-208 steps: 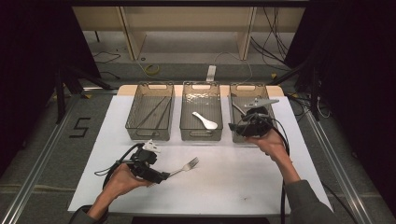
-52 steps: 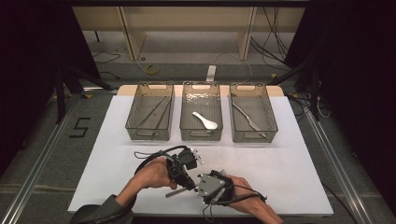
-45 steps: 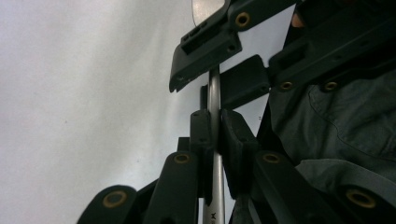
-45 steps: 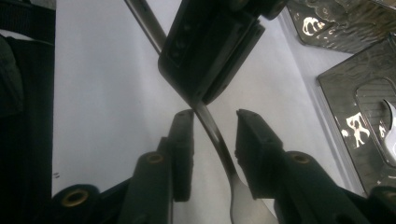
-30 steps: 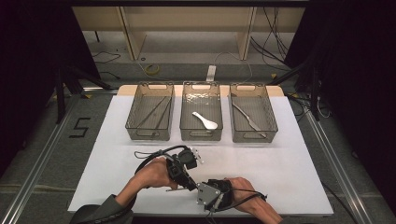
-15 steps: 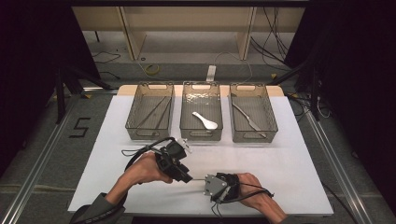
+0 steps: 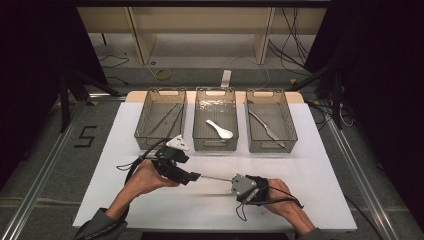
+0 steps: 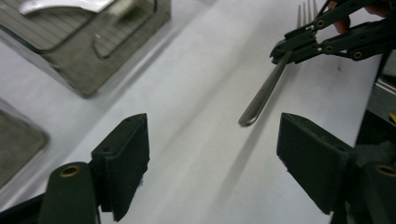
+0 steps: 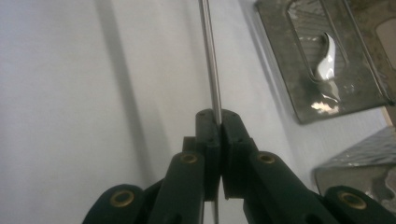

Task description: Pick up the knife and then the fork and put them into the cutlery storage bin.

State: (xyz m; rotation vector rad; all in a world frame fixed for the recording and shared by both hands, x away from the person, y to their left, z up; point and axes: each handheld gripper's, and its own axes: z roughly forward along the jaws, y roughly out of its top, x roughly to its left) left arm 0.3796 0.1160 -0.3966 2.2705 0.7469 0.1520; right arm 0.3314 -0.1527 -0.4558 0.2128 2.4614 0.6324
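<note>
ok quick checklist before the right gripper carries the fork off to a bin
1. Right gripper shut on the fork: ok, pads pinch it near the tines.
2. Left gripper let go: ok, its jaws have just been opening and the handle tip hangs free between them, touching neither.
3. Fork off the white mat: ok, it casts a shadow below itself.
4. Which bin takes forks: cannot tell; the left bin holds thin sticks, the middle bin a white spoon, the right bin a knife.
5. Path across the mat to the bins: ok.
</note>
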